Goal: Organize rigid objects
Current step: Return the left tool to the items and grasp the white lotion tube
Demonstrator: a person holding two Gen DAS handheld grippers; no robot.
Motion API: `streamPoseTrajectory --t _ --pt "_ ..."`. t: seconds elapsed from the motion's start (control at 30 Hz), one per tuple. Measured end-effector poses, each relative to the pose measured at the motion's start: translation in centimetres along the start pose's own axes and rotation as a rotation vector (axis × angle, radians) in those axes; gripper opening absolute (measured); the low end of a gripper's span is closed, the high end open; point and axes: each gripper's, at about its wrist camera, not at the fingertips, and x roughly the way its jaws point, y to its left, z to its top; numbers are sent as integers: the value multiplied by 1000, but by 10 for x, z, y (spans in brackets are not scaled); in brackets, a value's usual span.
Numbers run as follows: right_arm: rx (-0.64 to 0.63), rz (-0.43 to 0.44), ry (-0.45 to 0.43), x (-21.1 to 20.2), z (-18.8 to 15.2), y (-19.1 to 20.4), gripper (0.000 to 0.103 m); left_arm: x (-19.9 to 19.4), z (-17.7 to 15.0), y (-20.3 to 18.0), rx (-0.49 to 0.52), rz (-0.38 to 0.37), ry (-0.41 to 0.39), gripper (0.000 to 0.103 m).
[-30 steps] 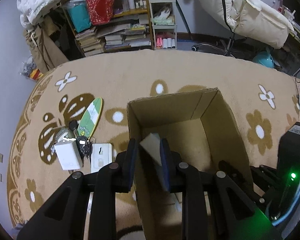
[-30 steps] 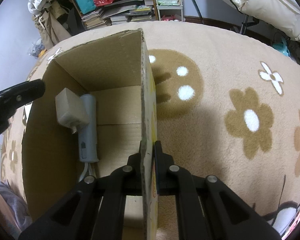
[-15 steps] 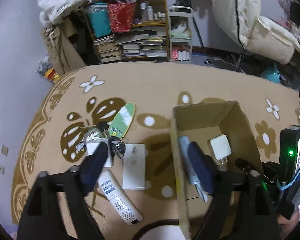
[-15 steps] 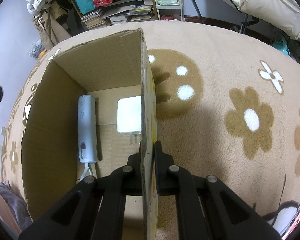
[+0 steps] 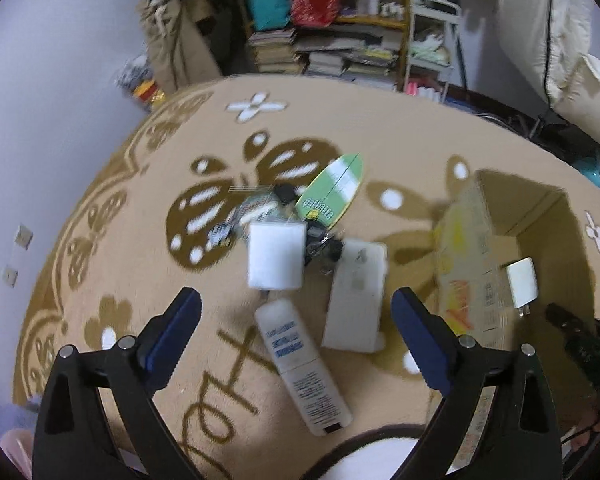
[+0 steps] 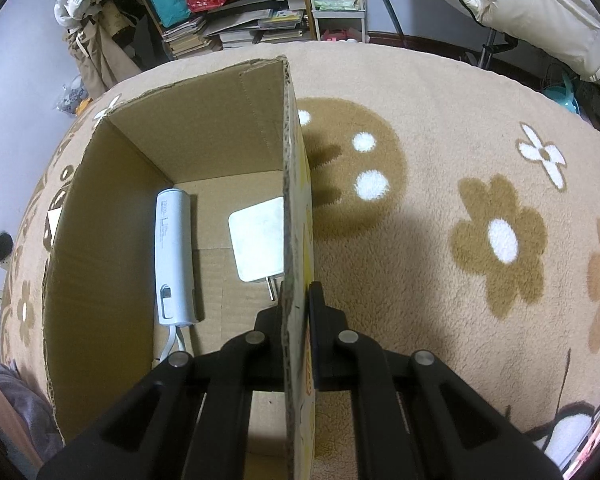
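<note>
My left gripper (image 5: 296, 316) hangs wide open above loose items on the carpet: a white tube (image 5: 302, 364), a flat white box (image 5: 356, 296), a white square adapter (image 5: 276, 254), a bunch of keys (image 5: 322, 242) and a green striped mini surfboard (image 5: 334, 190). The cardboard box (image 5: 472, 264) stands to its right. In the right wrist view my right gripper (image 6: 296, 300) is shut on the cardboard box wall (image 6: 296, 200). Inside lie a white charger (image 6: 258, 240) and a pale grey cylindrical device (image 6: 174, 264).
A patterned beige carpet (image 6: 460, 160) covers the floor. At the back stand a cluttered bookshelf (image 5: 324, 32), a white trolley (image 5: 428, 48) and a chair with a cream coat (image 6: 520, 8). A person's knee (image 6: 0, 412) shows at the lower left.
The left gripper let the white charger drop into the box, opened wide and swung left over the items on the carpet. The right gripper has kept still on the box wall.
</note>
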Motion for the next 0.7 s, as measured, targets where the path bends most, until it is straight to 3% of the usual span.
streamPoseTrajectory --t 0.33,0.7 --pt "-2 -1 0 0 1 1 8 42 -25 29 -67 30 94 95" --pt "-2 -3 1 0 2 1 8 85 -48 26 -41 56 196 95"
